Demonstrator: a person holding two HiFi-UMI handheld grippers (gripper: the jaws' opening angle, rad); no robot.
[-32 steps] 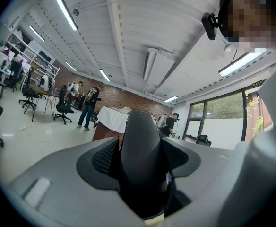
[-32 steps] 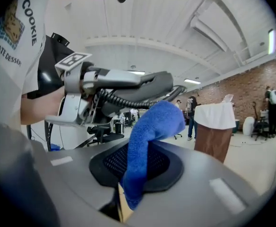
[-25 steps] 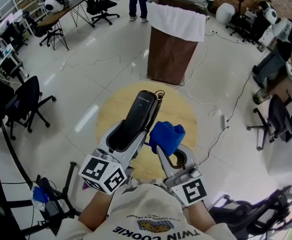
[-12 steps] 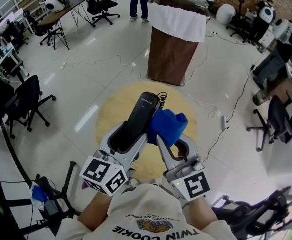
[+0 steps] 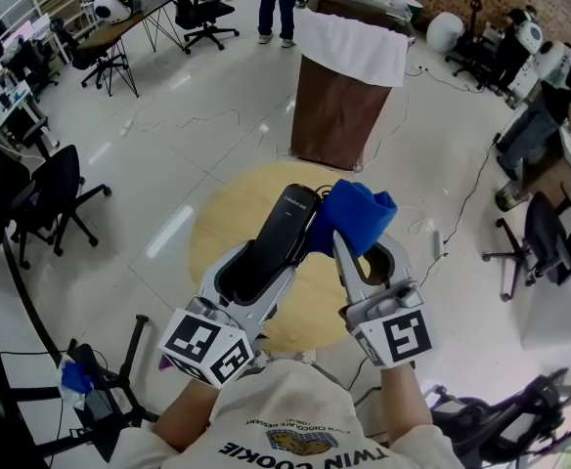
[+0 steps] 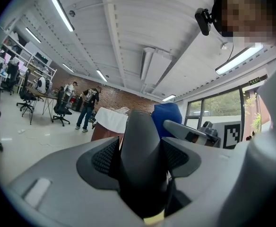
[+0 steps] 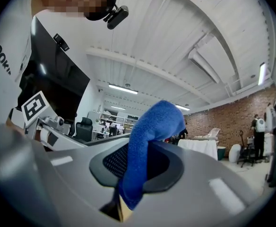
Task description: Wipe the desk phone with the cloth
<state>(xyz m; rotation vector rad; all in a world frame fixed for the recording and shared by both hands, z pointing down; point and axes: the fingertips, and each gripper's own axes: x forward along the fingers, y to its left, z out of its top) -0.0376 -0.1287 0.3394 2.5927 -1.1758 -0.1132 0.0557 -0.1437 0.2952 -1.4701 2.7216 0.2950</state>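
Cloth (image 5: 359,211) in right tongs (image 5: 369,244) risen | beside handset (image 5: 284,225) in left tongs (image 5: 261,267)

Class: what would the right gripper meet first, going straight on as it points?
Likely nothing near: beyond its blue cloth the right gripper faces open room; the handset sits beside it.

Floor (image 5: 217,96): glossy white tile, centre. Round wooden table (image 5: 217,223), centre. Brown cabinet (image 5: 336,115) under a white sheet (image 5: 354,45), upper centre. Black office chairs at left edge (image 5: 46,198) and right edge (image 5: 549,233). Brick wall (image 7: 223,122). Ceiling strip lights (image 6: 62,12).
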